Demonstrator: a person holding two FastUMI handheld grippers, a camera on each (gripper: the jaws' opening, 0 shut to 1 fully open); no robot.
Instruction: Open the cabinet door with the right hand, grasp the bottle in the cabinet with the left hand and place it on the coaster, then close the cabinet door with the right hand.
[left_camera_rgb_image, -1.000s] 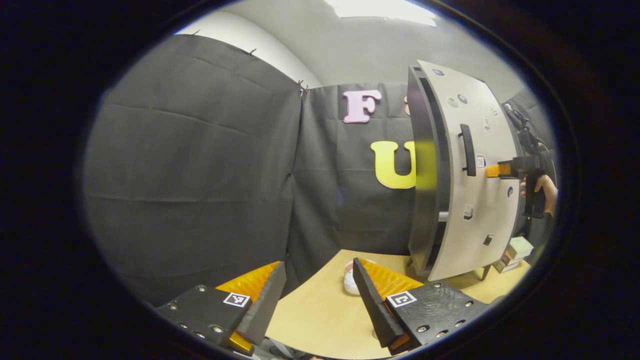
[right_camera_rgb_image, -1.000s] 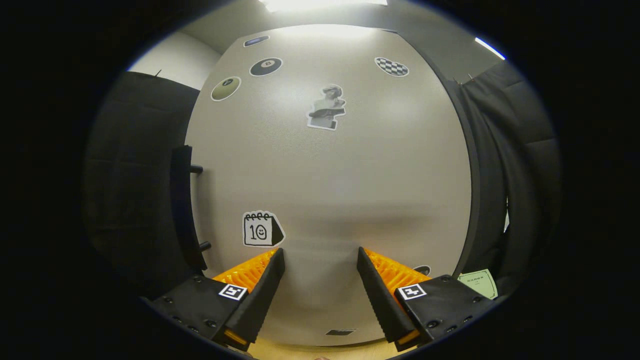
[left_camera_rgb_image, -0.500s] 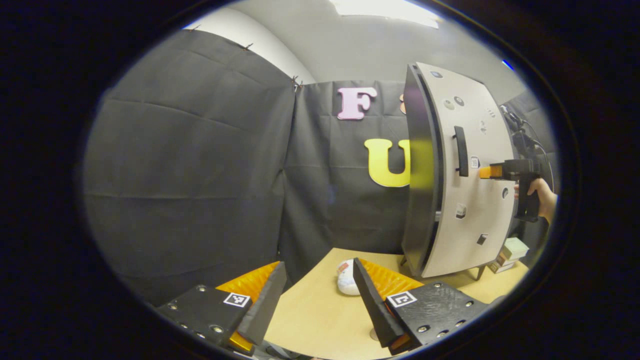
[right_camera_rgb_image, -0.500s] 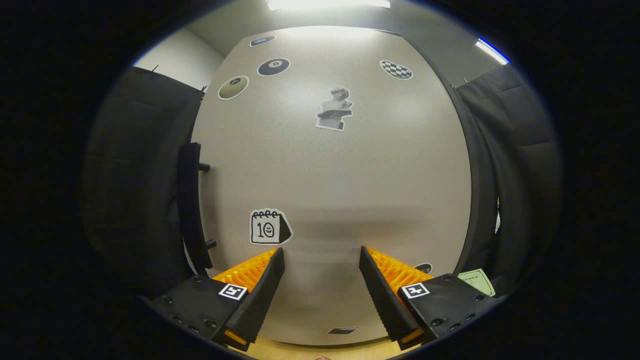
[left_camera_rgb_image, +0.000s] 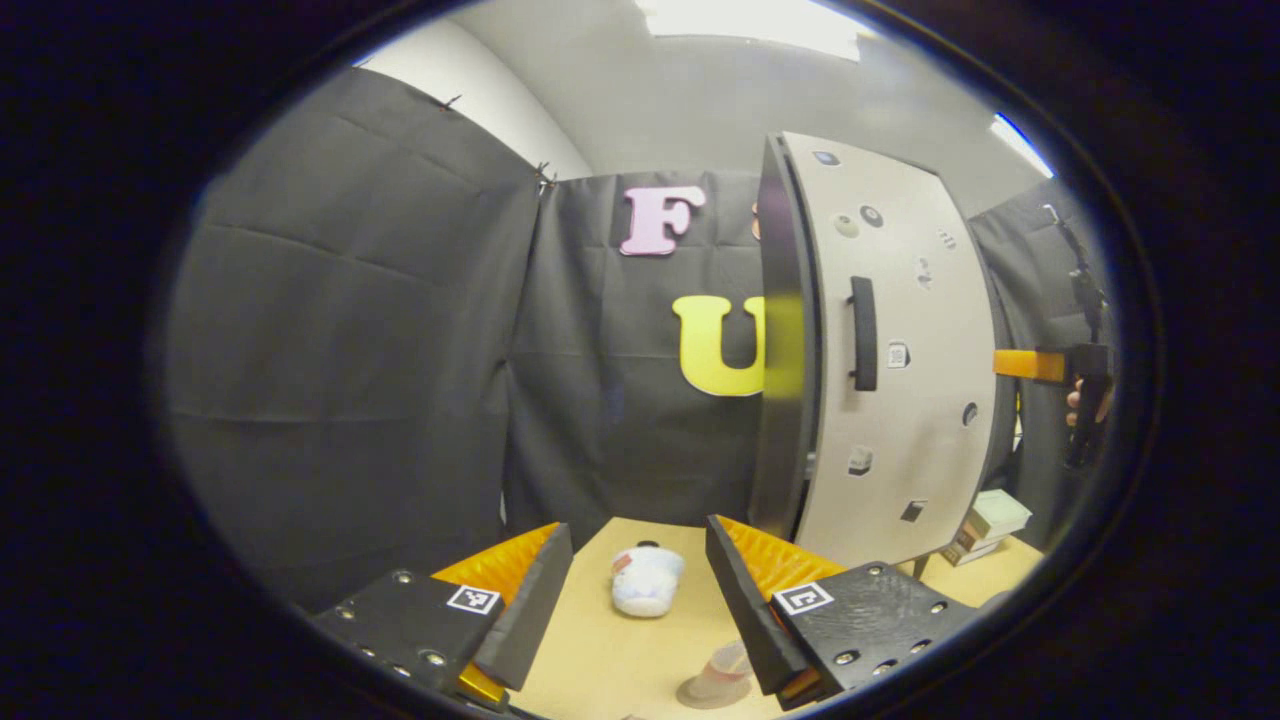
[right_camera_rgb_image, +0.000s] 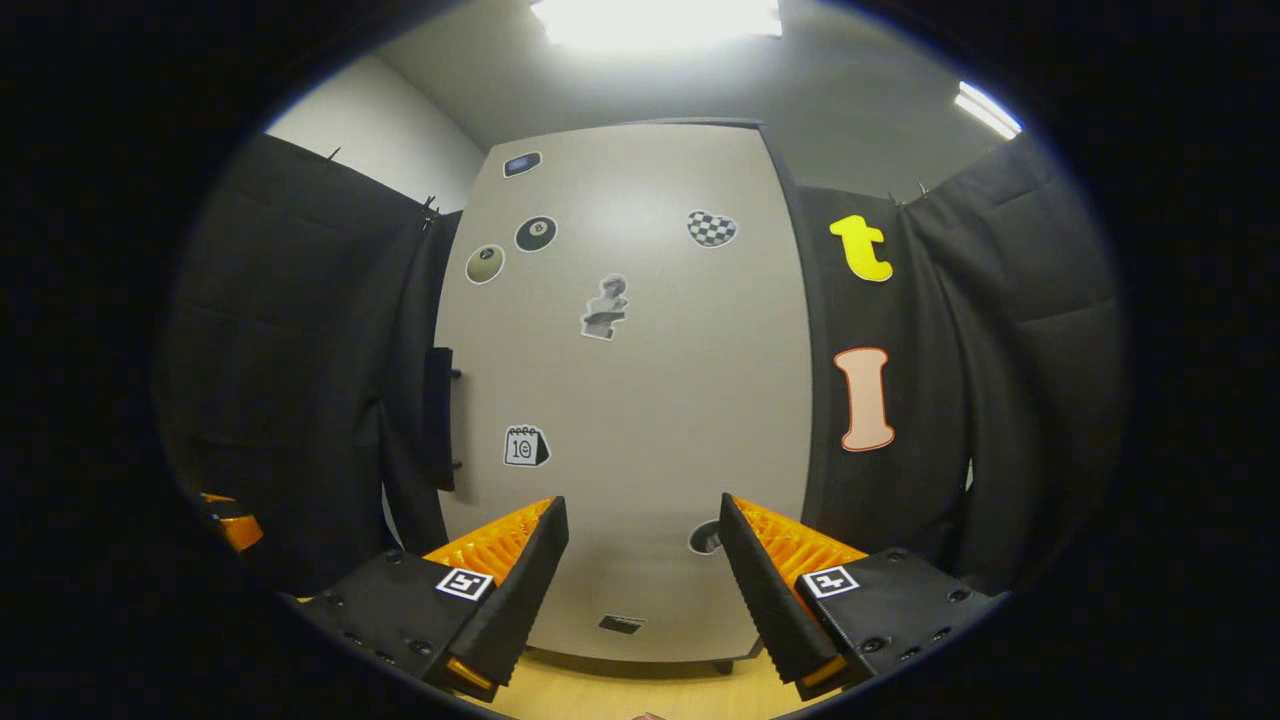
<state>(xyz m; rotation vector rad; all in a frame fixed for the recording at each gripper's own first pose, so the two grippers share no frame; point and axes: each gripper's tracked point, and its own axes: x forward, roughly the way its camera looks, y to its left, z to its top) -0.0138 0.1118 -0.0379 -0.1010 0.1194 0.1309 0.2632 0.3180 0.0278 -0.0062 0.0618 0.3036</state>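
The pale cabinet door (left_camera_rgb_image: 900, 350) with its dark bar handle (left_camera_rgb_image: 862, 333) lies flush against the dark cabinet body. A small white bottle (left_camera_rgb_image: 647, 580) with a dark cap stands on the wooden table (left_camera_rgb_image: 600, 660), beyond my open left gripper (left_camera_rgb_image: 636, 540) and apart from it. A flat pinkish coaster (left_camera_rgb_image: 712, 686) lies nearer, partly hidden by a finger. My right gripper (right_camera_rgb_image: 642, 510) is open and empty, facing the sticker-covered door (right_camera_rgb_image: 620, 400) from a short way back. From the left gripper view, that right gripper (left_camera_rgb_image: 1020, 364) hangs to the right of the cabinet in a hand (left_camera_rgb_image: 1085, 402).
Small boxes (left_camera_rgb_image: 985, 522) are stacked on the table right of the cabinet. Black cloth walls stand close behind and on both sides. The door handle (right_camera_rgb_image: 440, 418) sits at the door's left edge in the right gripper view.
The door went from slightly ajar to flush with the cabinet. My right gripper has drawn back from the door. The left gripper view has swung, bringing the bottle between its fingers.
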